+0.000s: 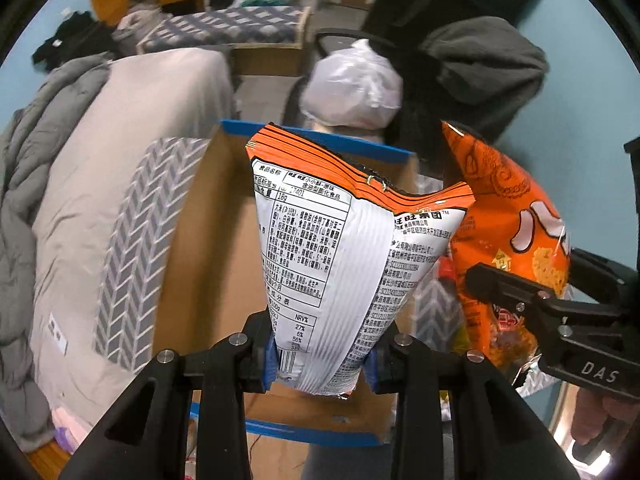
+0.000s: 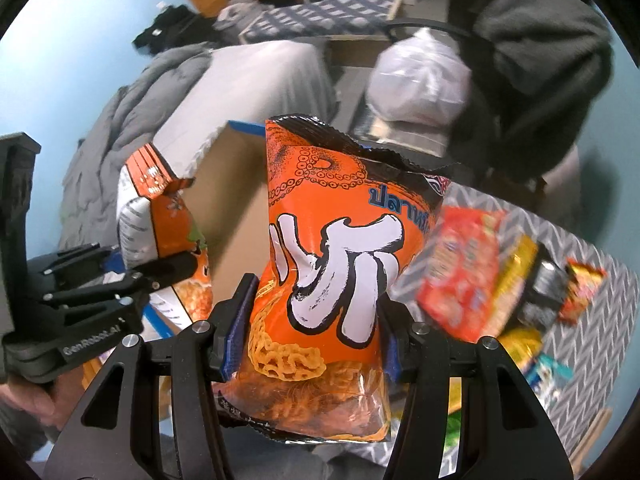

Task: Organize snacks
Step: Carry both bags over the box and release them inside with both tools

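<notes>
My left gripper [image 1: 322, 364] is shut on a white and orange snack bag [image 1: 336, 248], its printed back facing the camera, held above an open cardboard box [image 1: 212, 264] with blue-taped edges. My right gripper [image 2: 310, 344] is shut on an orange snack bag [image 2: 332, 264] with big white lettering. That bag also shows at the right of the left wrist view [image 1: 516, 224], next to the box. The left gripper and its bag [image 2: 160, 216] show at the left of the right wrist view, over the box [image 2: 236, 196].
Several loose snack packets [image 2: 480, 276] lie on a grey chevron-patterned cloth [image 2: 576, 248] at the right. A bed with grey bedding [image 1: 80, 184] lies left of the box. A white plastic bag [image 1: 356, 84] and a chair draped with dark clothing [image 1: 480, 64] stand behind.
</notes>
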{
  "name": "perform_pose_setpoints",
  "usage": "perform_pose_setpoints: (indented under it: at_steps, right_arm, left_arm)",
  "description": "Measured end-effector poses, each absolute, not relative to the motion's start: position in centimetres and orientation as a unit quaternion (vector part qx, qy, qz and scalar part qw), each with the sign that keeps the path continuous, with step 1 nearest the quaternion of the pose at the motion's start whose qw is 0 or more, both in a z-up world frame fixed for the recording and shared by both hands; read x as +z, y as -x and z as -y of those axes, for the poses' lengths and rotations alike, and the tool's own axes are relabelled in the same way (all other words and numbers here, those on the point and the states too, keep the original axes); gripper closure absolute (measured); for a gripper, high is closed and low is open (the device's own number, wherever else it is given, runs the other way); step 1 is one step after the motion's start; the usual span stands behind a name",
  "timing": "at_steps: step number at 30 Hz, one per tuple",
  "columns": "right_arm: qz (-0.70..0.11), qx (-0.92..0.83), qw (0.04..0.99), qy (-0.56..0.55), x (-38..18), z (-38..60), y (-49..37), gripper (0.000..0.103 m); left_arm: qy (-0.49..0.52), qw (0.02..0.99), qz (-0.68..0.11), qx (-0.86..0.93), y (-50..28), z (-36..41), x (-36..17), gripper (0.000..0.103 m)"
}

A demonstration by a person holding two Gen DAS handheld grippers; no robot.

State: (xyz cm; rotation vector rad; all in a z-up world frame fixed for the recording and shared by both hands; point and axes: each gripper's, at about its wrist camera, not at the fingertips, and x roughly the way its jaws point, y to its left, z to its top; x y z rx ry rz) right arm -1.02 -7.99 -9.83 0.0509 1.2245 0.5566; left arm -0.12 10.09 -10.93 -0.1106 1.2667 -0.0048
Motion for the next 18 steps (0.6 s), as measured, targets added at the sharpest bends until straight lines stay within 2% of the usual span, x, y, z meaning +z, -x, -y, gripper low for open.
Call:
perform_pose_setpoints:
  at_steps: [8,18]
  right_arm:
    - [-0.576,0.292,0.764,0.001,-11.1,2.8,0.7,0.049]
    - [-0.597,0.292,0.747,0.021,-13.6,-1.0,0.6,0.049]
  left_arm:
    - [0.074,0.791,-0.607,0.03,1.1,-14.3,-12.9,0.07]
    - [0.067,0.78,-0.621,0.035,0.8,-15.5,-14.9,0.07]
